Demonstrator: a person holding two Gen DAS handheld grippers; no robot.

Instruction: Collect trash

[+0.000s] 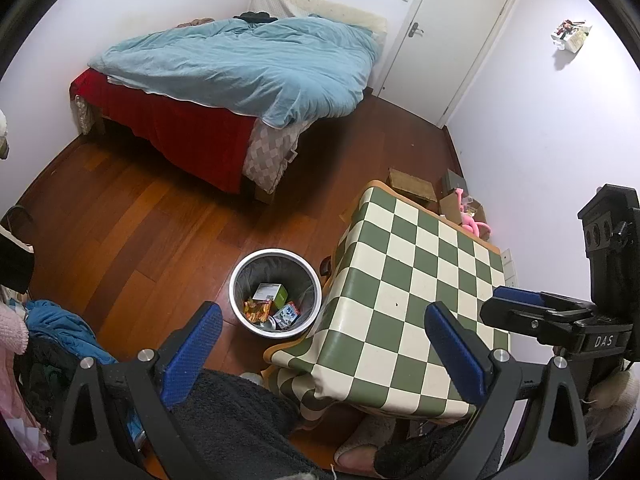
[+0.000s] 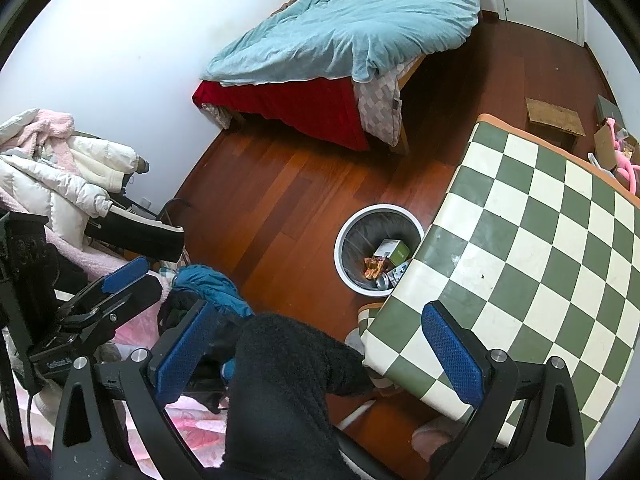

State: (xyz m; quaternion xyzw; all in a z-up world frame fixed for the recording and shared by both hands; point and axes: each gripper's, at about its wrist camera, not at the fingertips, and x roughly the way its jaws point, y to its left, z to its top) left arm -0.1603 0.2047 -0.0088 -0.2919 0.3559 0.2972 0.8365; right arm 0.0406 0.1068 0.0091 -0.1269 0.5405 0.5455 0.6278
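Both tools hang wide open and hold nothing: left tool [image 1: 324, 358], right tool [image 2: 320, 354], above a dark fleecy knee [image 2: 280, 380]. Just ahead, the checkered surface [image 1: 420, 280] lies bare. Beside its corner on the wooden floor [image 1: 140, 220] stands the bin [image 1: 275, 294], holding wrappers and cartons. Beyond, a bed [image 1: 240, 64] and door [image 1: 448, 36].

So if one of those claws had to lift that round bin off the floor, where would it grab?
Probably the bin's white rim, from straight above: the bin stands upright and open-topped, and the rim looks thin enough for one finger inside, one outside.
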